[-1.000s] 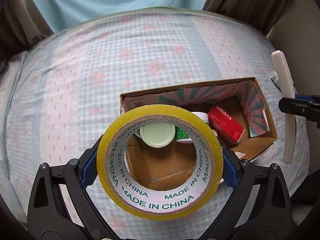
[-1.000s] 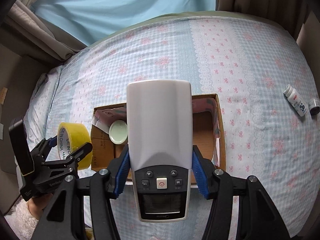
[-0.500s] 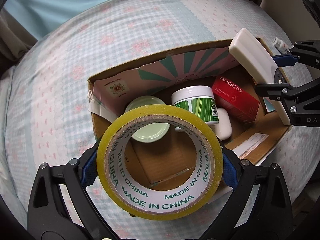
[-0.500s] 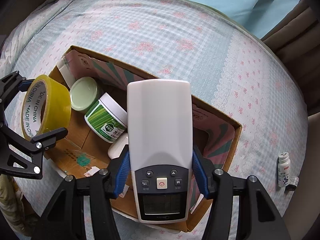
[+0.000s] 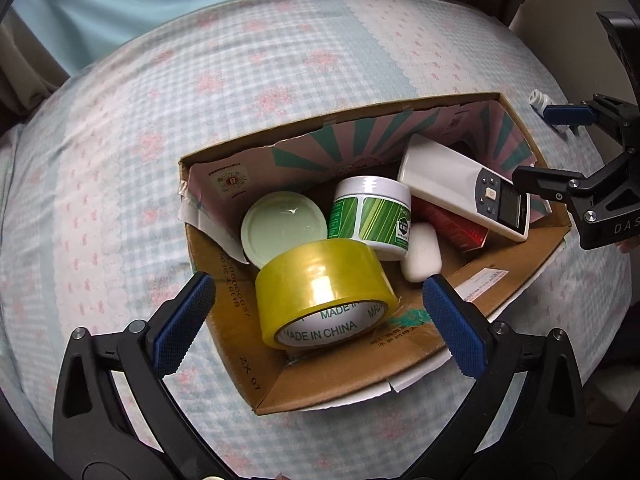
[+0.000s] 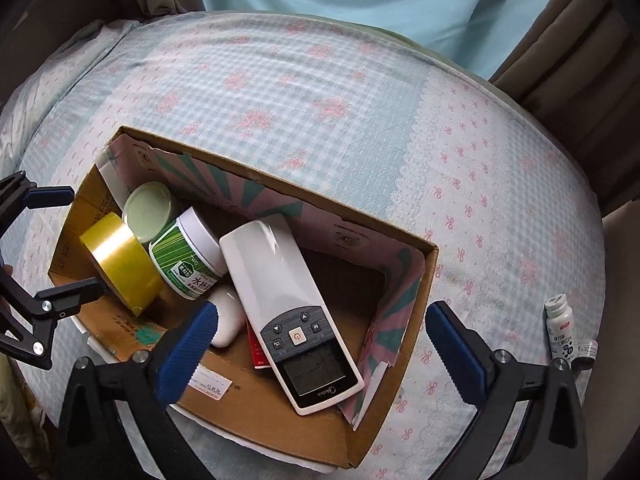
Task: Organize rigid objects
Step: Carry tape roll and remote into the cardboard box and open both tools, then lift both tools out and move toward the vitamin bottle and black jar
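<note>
Through the left wrist camera we see our left gripper (image 5: 316, 300) with jaws opening wide, nothing pressed between them — the yellow roll of clear packing tape (image 5: 324, 286) lies tilted inside the open brown cardboard box (image 5: 552, 248), against the green-striped white jar (image 5: 370, 216).

Through the right wrist camera, our right gripper (image 6: 320, 344) is likewise opening and empty — the white rectangular remote control (image 6: 286, 304) rests slanted inside the box, over a red carton (image 6: 256, 350).

The yellow tape roll (image 5: 324, 286) reads "MADE IN CHINA" inside its core. The cardboard box (image 5: 256, 376) flap bears "ZX 07". The white remote (image 6: 288, 304) shows "Midea" under its screen.
</note>
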